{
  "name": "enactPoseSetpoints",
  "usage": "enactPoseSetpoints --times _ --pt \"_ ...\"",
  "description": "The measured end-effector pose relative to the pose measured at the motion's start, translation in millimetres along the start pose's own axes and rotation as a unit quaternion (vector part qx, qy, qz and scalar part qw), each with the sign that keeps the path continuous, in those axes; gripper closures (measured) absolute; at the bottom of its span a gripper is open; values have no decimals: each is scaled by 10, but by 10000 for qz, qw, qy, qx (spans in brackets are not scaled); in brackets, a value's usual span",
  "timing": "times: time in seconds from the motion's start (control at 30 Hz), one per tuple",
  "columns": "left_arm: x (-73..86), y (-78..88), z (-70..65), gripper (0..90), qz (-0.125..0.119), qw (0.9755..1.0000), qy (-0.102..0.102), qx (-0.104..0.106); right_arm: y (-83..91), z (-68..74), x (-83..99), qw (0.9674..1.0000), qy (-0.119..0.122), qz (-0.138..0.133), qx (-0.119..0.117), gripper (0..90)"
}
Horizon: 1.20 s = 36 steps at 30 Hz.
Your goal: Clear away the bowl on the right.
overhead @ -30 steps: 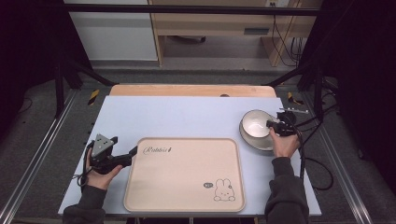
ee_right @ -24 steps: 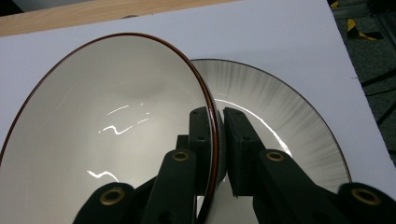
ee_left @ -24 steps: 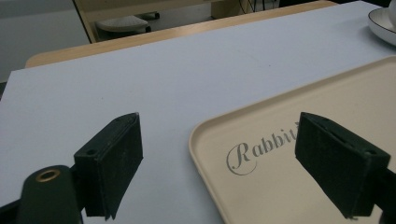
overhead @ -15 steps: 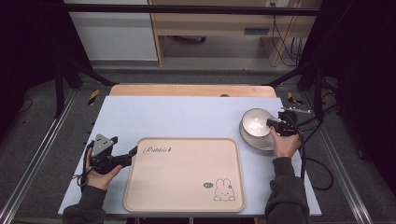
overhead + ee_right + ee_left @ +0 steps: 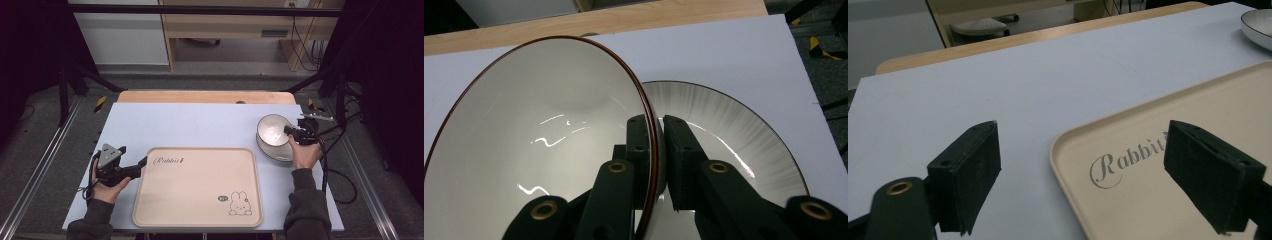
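- At the right side of the worktop (image 5: 200, 125), the right hand-held gripper (image 5: 656, 150) is clenched on the rim of a bowl (image 5: 539, 130), one jaw inside the wall and one outside; the bowl is tipped up on edge above a plate (image 5: 734, 130) that lies flat beneath it
- Seen from the high view, the bowl (image 5: 274, 131) sits over the plate (image 5: 280, 152), just beyond the far right corner of the tray (image 5: 197, 200)
- Both pieces look glazed and glossy, with bright reflections on the inside; the judgement is that they are stiff, fairly heavy for a one-sided pinch, slick under the pads and liable to chip or break if dropped or knocked together
- The rim is the sensible place to hold, as it is the only thin edge the jaws can span; a grip set deeper over the wall would probably resist the bowl swinging about the pads
- The left hand-held gripper (image 5: 1083, 175) is released, its jaws standing wide on either side of the tray's near left corner (image 5: 1068, 150) without touching it; the tray seems light, rigid and smooth, with a raised lip that offers a hold
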<state>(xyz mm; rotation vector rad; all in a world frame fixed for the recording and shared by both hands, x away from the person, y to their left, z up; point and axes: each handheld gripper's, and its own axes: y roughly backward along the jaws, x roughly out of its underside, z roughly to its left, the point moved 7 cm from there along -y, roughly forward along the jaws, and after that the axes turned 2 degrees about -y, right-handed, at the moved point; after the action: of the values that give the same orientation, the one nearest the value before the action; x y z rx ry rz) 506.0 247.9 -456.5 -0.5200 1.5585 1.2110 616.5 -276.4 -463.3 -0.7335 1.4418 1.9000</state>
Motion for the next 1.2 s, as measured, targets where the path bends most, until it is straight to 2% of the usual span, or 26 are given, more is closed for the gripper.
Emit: enactPoseSetpoints --times 0.63,1.2 --pt "-10 5 -6 145 -26 10000 13 3 123 154 -55 9996 154 -148 -209 823" --pt "-12 10 0 145 -35 10000 17 -7 280 365 -136 9974 298 -365 -551 822"
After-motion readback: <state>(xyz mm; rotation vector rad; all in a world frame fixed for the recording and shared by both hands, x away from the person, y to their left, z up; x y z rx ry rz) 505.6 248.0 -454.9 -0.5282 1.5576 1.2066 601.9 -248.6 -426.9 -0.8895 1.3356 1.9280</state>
